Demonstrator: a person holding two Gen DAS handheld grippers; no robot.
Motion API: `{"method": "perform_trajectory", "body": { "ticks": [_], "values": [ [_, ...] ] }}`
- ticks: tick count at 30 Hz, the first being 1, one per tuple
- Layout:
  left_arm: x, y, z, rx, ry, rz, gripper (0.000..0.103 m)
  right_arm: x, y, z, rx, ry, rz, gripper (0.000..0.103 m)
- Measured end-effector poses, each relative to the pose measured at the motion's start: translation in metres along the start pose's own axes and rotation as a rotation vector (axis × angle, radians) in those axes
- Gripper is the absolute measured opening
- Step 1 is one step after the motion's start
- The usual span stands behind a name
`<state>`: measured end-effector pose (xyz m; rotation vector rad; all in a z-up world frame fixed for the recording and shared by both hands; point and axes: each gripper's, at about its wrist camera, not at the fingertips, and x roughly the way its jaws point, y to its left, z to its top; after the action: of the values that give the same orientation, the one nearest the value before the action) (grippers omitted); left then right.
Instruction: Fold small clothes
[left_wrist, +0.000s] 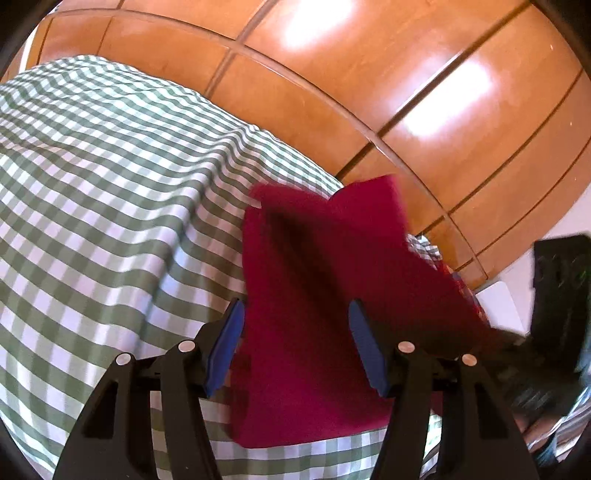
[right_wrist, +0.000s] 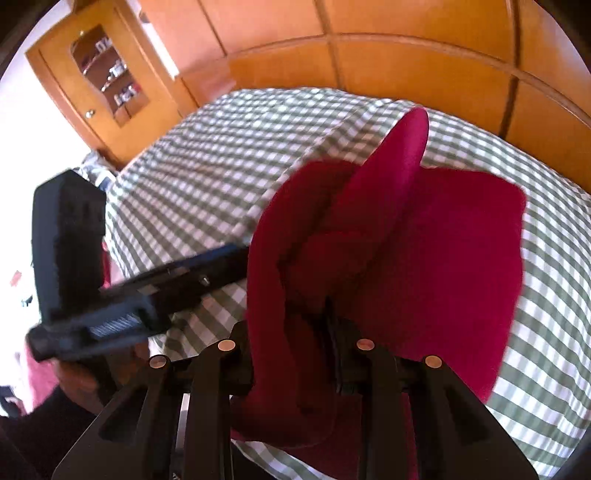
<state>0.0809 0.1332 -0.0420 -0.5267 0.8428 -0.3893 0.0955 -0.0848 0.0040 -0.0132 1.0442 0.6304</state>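
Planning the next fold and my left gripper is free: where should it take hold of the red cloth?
Grip the near corner of the red cloth, coming from the left side. That edge lies flat on the checked tablecloth; the right gripper lifts the other side.

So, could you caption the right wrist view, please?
Right gripper lifts a fold of red cloth over the checked bedcover.

On the green-checked cloth (left_wrist: 103, 192) lies a crimson garment (left_wrist: 314, 295), one flap lifted toward the wooden panelling (left_wrist: 406, 92); the left gripper (left_wrist: 295, 343) hovers above it, jaws apart.
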Motion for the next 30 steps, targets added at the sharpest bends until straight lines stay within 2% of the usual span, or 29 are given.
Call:
{"method": "perform_trajectory", "body": {
  "ticks": [1, 3, 4, 5, 8, 12, 16, 18, 21, 24, 25, 26, 27, 28, 30],
  "values": [
    [-0.001, 0.001, 0.001, -0.007, 0.001, -0.008, 0.060, 0.000, 0.003, -0.001, -0.002, -0.004, 0.020, 0.035],
    [-0.002, 0.005, 0.003, -0.031, 0.009, -0.033, 0.068, -0.012, -0.001, -0.007, 0.012, -0.032, 0.141, 0.062],
    [-0.003, 0.006, 0.004, -0.036, 0.015, -0.038, 0.070, -0.021, -0.006, -0.011, 0.024, -0.049, 0.198, 0.066],
    [-0.002, 0.008, 0.006, -0.042, 0.025, -0.048, 0.070, -0.031, -0.010, -0.015, 0.036, -0.075, 0.241, 0.066],
    [0.000, 0.012, 0.008, -0.097, 0.053, -0.105, 0.072, -0.057, -0.029, -0.034, 0.089, -0.133, 0.275, 0.066],
    [0.000, 0.018, 0.011, -0.175, 0.057, -0.205, 0.079, -0.078, -0.057, -0.069, 0.145, -0.165, 0.189, 0.066],
    [0.001, 0.016, 0.015, -0.228, 0.069, -0.270, 0.082, -0.086, -0.081, -0.100, 0.198, -0.173, 0.149, 0.058],
    [0.002, 0.011, 0.016, -0.213, 0.075, -0.249, 0.085, -0.085, -0.084, -0.104, 0.205, -0.176, 0.133, 0.053],
    [0.010, 0.003, 0.015, -0.195, 0.119, -0.236, 0.086, -0.076, -0.077, -0.103, 0.179, -0.178, 0.095, 0.053],
    [0.021, -0.009, 0.015, -0.150, 0.156, -0.161, 0.084, -0.070, -0.065, -0.100, 0.147, -0.169, 0.084, 0.053],
    [0.024, -0.015, 0.016, -0.122, 0.159, -0.132, 0.078, -0.067, -0.061, -0.098, 0.143, -0.163, 0.086, 0.053],
    [0.027, -0.021, 0.018, -0.089, 0.159, -0.109, 0.061, -0.063, -0.056, -0.099, 0.134, -0.153, 0.085, 0.053],
    [0.027, -0.028, 0.019, -0.044, 0.165, -0.084, 0.050, -0.058, -0.053, -0.101, 0.125, -0.143, 0.086, 0.053],
    [0.031, -0.037, 0.021, 0.018, 0.177, -0.038, 0.028, -0.054, -0.049, -0.103, 0.120, -0.131, 0.091, 0.053],
    [0.032, -0.045, 0.020, 0.094, 0.169, 0.065, 0.022, -0.037, -0.040, -0.112, 0.106, -0.090, 0.097, 0.053]
  ]
}}
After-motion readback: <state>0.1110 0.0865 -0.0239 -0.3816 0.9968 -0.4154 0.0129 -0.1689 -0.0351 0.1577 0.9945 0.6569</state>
